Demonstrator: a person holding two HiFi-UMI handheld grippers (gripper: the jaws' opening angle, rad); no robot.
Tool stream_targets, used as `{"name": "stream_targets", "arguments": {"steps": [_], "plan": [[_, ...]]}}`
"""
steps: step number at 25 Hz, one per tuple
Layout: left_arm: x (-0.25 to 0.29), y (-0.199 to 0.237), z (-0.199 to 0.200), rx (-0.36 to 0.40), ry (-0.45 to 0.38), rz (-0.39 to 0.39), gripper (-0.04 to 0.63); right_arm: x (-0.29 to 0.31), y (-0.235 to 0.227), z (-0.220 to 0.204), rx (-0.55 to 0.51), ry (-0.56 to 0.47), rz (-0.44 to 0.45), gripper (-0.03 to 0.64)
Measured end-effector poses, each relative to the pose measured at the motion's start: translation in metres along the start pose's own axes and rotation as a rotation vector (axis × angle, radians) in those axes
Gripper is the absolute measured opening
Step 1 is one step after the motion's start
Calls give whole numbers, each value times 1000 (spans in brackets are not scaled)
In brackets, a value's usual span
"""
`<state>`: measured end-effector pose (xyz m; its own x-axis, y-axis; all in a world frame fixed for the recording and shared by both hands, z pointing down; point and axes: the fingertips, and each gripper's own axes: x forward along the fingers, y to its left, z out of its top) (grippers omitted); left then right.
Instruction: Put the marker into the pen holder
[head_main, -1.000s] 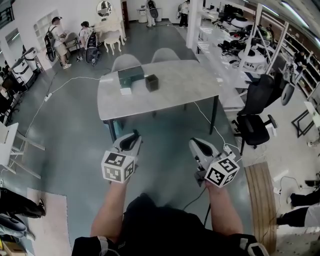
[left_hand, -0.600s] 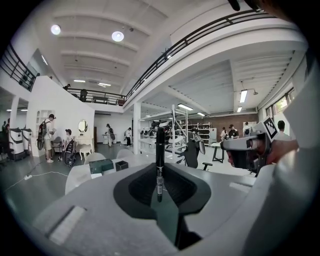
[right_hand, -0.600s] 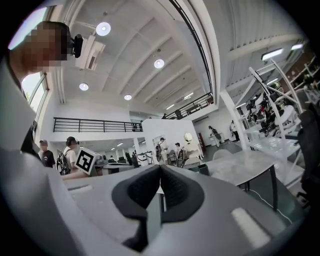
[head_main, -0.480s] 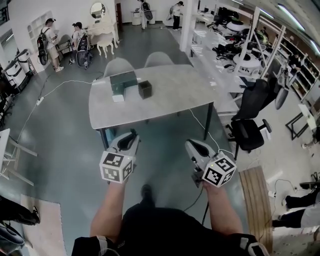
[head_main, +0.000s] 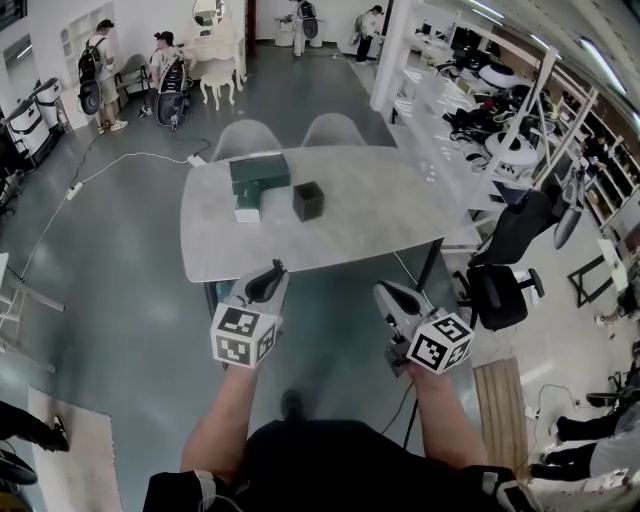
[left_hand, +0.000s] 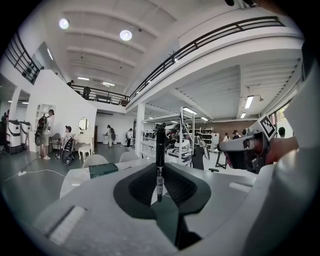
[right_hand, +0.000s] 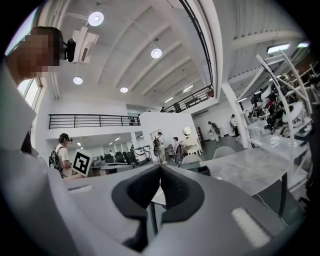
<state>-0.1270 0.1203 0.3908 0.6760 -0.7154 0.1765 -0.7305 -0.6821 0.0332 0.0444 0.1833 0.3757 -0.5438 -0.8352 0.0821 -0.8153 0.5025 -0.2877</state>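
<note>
You're standing in a big open lab hall.
Grey table (head_main: 330, 215) at 12 o'clock, benches of equipment (head_main: 470, 105) running off at 1 o'clock, an office chair (head_main: 515, 235) at 2, people with backpacks (head_main: 95, 62) at 10, a railed mezzanine (left_hand: 100, 94) overhead.

Slim black marker (left_hand: 160, 150) stood upright, pinched in the left gripper (head_main: 268, 278); dark square pen holder (head_main: 308, 200) sat on the grey table (head_main: 380, 205).

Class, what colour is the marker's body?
Black marker, clearest in the left gripper view.
</note>
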Motion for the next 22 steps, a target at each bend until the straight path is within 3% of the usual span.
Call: {"name": "stream_targets", "arguments": {"steps": [9, 22], "plan": [[32, 89, 5, -18, 2, -5, 51, 101, -15, 18, -7, 6, -21, 3], [103, 146, -1, -53, 25, 12, 51, 185, -79, 15, 44, 13, 14, 3]]}}
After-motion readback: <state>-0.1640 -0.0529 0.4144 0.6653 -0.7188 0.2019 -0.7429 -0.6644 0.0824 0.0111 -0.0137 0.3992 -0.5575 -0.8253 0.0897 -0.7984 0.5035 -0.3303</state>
